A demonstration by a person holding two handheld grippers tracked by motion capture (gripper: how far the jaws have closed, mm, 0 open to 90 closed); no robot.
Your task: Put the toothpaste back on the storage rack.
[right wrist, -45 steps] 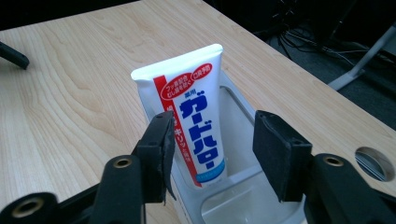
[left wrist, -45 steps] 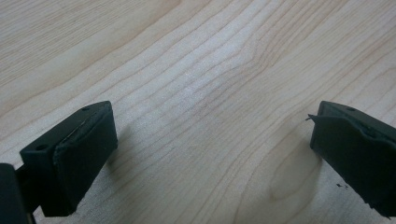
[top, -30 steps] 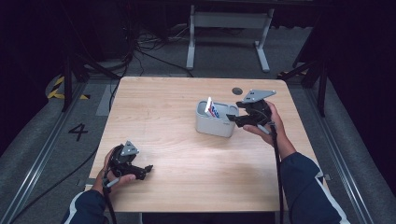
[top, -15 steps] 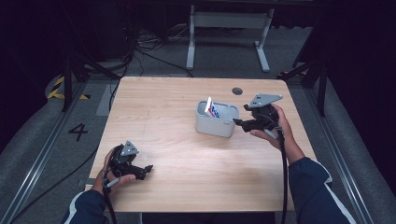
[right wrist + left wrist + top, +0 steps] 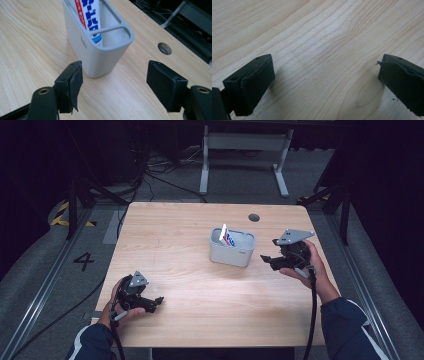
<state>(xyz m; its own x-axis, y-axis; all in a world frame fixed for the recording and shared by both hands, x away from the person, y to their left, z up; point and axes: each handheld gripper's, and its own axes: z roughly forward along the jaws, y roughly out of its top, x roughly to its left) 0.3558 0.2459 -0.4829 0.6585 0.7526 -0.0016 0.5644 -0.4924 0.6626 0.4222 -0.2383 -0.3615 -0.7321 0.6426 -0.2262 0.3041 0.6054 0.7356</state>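
The grey holder (image 5: 232,248) with the tube (image 5: 226,236) upright inside stands just right of the tabletop's (image 5: 200,225) middle. The right gripper (image 5: 266,259) is near, at its 3 o'clock, fingers apart and empty, having just been opening. The left gripper (image 5: 157,302) rests far off at 7 o'clock, fingers apart.

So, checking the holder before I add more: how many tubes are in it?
1: a toothpaste tube stands tilted in the grey holder, in one compartment. Lower things could be hidden inside.

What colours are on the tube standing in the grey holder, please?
The tube is white with red and blue lettering, clearest in the right gripper view; the holder is plain grey.
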